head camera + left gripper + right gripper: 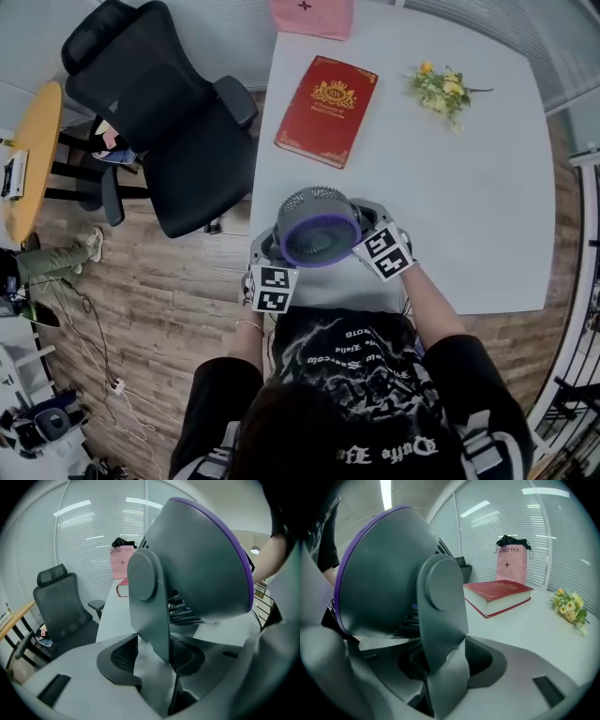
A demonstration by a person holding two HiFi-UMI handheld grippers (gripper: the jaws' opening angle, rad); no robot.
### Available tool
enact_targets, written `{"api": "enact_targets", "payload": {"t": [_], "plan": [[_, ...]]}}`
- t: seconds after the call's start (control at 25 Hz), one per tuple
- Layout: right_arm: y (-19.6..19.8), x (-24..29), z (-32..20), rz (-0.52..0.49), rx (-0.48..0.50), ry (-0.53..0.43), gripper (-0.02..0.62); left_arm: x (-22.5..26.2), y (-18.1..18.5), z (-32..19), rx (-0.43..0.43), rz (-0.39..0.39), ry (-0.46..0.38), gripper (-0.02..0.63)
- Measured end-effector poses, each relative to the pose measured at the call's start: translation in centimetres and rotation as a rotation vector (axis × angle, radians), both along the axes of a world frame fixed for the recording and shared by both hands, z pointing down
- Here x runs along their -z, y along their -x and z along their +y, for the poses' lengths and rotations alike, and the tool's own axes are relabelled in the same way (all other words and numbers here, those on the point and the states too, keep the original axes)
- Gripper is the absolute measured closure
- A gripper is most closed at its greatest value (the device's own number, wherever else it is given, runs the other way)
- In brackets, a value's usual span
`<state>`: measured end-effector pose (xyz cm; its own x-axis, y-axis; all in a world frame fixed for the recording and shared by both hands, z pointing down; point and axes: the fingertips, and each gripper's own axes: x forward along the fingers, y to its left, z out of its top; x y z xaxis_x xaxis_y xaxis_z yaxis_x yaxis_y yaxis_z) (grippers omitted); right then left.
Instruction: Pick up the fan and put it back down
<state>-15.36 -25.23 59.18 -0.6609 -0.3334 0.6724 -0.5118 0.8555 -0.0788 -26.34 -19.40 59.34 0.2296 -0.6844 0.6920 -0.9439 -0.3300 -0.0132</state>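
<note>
A grey fan (319, 227) with a purple ring stands near the front edge of the white table (469, 216), its grille tilted up towards me. My left gripper (267, 248) is at the fan's left side and my right gripper (367, 228) at its right side. In the left gripper view, the fan's (201, 559) grey support arm (150, 606) fills the gap of the left gripper (157, 656), with both pads against it. The right gripper view shows the fan's (379, 573) other support arm (443, 620) clamped in the right gripper (443, 665).
Behind the fan lie a red book (325, 110) and a small bunch of yellow flowers (441, 89). A pink bag (312, 16) stands at the table's far edge. A black office chair (159, 112) is left of the table, with a round wooden table (28, 159) beyond it.
</note>
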Motion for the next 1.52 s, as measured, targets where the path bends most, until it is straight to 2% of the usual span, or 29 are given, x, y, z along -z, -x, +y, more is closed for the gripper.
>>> {"api": "enact_targets", "payload": {"t": [0.24, 0.52, 0.64, 1.0, 1.52], "plan": [[0.1, 0.3, 0.0, 0.005, -0.046, 0.032, 0.434, -0.1, 0.2, 0.0, 0.005, -0.02, 0.012, 0.422], [-0.4, 2.3, 0.9, -0.033, -0.091, 0.034, 0.437, 1.2, 0.0, 0.7, -0.02, 0.03, 0.001, 0.426], [-0.7, 3.3, 1.6, -0.049, -0.118, 0.024, 0.437, 2.5, 0.0, 0.9, -0.036, 0.042, -0.034, 0.431], [-1.9, 5.9, 4.4, -0.098, -0.238, 0.022, 0.436, 6.0, -0.5, 2.3, -0.133, 0.057, -0.086, 0.437], [-5.0, 8.1, 9.3, -0.079, -0.4, 0.008, 0.437, 7.9, -3.2, 5.0, -0.261, 0.05, -0.085, 0.448]]}}
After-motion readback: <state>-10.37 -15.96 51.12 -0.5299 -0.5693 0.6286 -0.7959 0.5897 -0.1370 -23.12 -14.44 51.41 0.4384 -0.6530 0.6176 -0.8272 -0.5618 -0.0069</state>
